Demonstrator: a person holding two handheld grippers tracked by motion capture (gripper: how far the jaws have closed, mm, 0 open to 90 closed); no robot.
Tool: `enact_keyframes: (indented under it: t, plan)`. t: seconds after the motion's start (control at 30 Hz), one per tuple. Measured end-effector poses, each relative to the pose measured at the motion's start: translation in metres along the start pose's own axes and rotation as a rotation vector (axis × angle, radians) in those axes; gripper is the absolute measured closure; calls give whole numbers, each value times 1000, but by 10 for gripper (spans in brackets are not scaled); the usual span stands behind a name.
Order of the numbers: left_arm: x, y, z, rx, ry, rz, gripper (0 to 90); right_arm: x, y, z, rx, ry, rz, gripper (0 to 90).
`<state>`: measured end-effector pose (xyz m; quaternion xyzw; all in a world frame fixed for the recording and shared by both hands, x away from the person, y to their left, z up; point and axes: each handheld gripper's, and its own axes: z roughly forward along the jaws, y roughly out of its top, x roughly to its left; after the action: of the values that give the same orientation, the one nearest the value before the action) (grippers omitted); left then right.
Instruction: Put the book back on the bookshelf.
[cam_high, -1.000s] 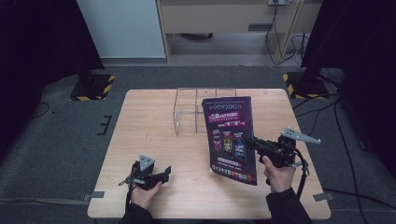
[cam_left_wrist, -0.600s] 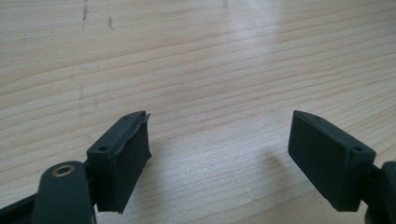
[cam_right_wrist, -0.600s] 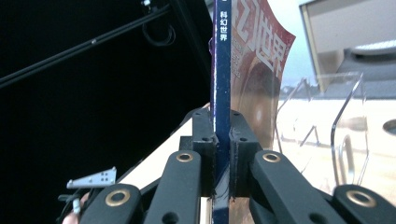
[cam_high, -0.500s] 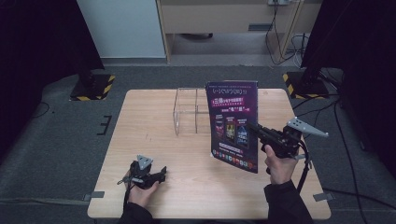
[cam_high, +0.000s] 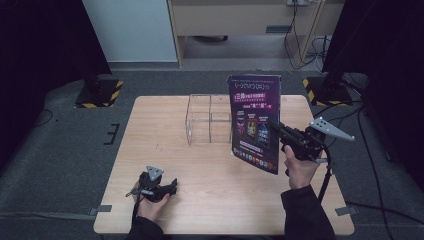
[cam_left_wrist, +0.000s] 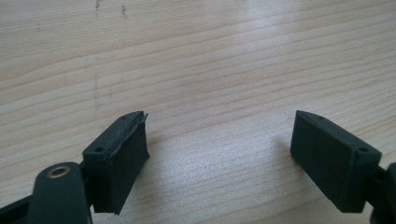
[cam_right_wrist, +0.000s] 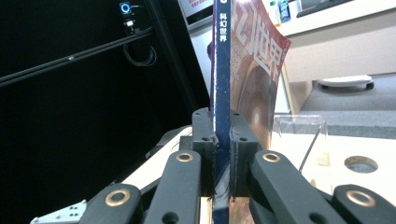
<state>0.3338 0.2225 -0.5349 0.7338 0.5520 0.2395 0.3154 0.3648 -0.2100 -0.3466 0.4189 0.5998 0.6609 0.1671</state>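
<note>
A person's left gripper (cam_high: 159, 188) rests near the front edge of the wooden table (cam_high: 150, 130), jaws spread and empty. Farther in, the right gripper (cam_right_wrist: 220, 154) clamps a magazine (cam_high: 255, 122) by its spine, upright and lifted clear. Beyond stands a clear acrylic rack (cam_high: 209, 119), apparently its destination; placing it there seems the step left.

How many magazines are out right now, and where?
1: the magazine is held upright off the table, clamped at its spine by the right gripper, beside the clear holder.
</note>
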Motion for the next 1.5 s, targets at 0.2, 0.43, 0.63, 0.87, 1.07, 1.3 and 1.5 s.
enact_keyframes:
  t: [0.2, 0.43, 0.63, 0.87, 1.07, 1.3, 1.5]
  plan:
    - [0, 1, 1, 5, 8, -5, 145, -1, 7, 7, -26, -21, -15, 846]
    - [1, 1, 2, 8, 7, -8, 126, -3, 10, 16, -52, -45, -28, 845]
    - [1, 1, 2, 10, 5, -6, 118, -10, 9, 24, -61, -68, -29, 846]
    - [1, 1, 2, 11, 4, -5, 113, -15, 10, 34, -71, -99, -42, 845]
    - [1, 1, 2, 12, 4, -3, 110, -18, 11, 42, -90, -126, -61, 845]
    - [1, 1, 2, 12, 4, -3, 109, -22, 9, 53, -87, -157, -70, 845]
    - [1, 1, 2, 12, 4, -3, 109, -25, 1, 63, -91, -176, -77, 845]
